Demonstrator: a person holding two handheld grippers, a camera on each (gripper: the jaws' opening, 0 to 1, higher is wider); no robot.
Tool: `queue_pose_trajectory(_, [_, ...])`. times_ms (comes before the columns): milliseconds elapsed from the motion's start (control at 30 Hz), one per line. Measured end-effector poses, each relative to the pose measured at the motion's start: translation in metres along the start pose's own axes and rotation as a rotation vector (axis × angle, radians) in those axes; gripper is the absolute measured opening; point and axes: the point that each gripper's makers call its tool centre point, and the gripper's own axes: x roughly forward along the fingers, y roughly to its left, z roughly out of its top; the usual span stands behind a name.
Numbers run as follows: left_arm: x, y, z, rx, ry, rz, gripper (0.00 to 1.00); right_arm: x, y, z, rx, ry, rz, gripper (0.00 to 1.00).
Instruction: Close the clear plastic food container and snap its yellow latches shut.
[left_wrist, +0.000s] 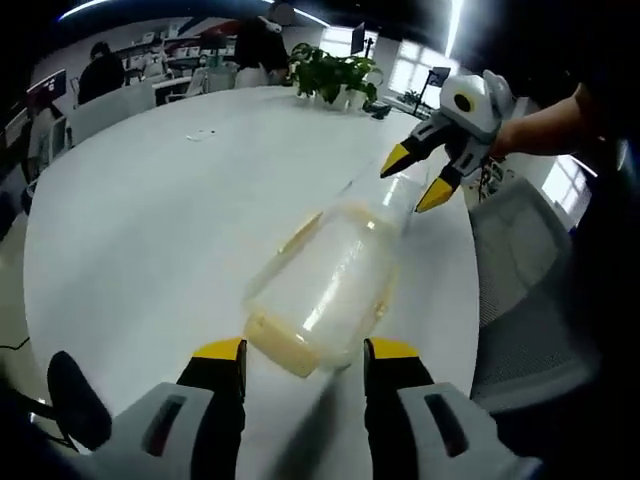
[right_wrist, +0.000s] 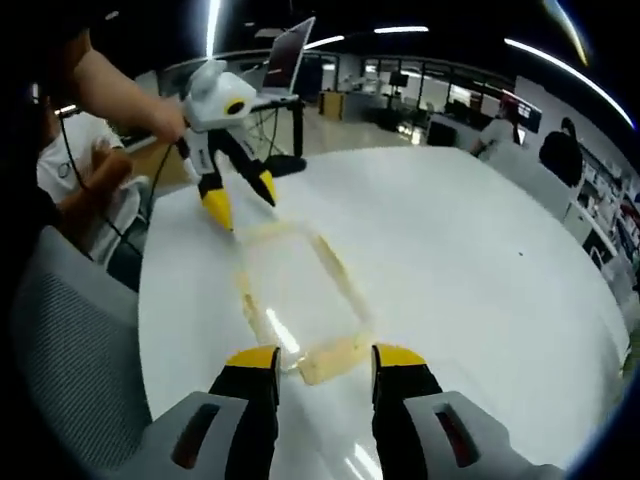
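Here the clear plastic food container (left_wrist: 325, 290) lies on the white worktop (left_wrist: 150, 230) between both grippers. The left gripper (left_wrist: 305, 352) and right gripper (right_wrist: 326, 357) flank its ends, jaws spread, holding nothing.

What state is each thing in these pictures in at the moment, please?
Clear plastic food container: flat on the white table, lid on; latch state unclear.
Left gripper: open, jaws at the container's near end.
Right gripper: open, jaws at the container's opposite end.
Potted plant: upright at the table's far edge.
Grey chair: unoccupied beside the table.
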Motion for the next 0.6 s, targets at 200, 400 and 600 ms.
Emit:
queue_pose_trajectory(200, [0.002,0.001,0.001,0.02,0.009,-0.026,0.46,0.007,-0.004,-0.004,-0.034,0.034,0.006,0.36])
queue_pose_trajectory(400, [0.005,0.005,-0.003,0.088,0.047,-0.045,0.46,0.011,-0.004,-0.005,-0.067,0.057,0.03,0.37])
queue_pose_trajectory(600, [0.007,0.008,-0.006,0.177,0.096,-0.054,0.45,0.017,-0.001,-0.01,-0.156,0.119,0.074,0.39])
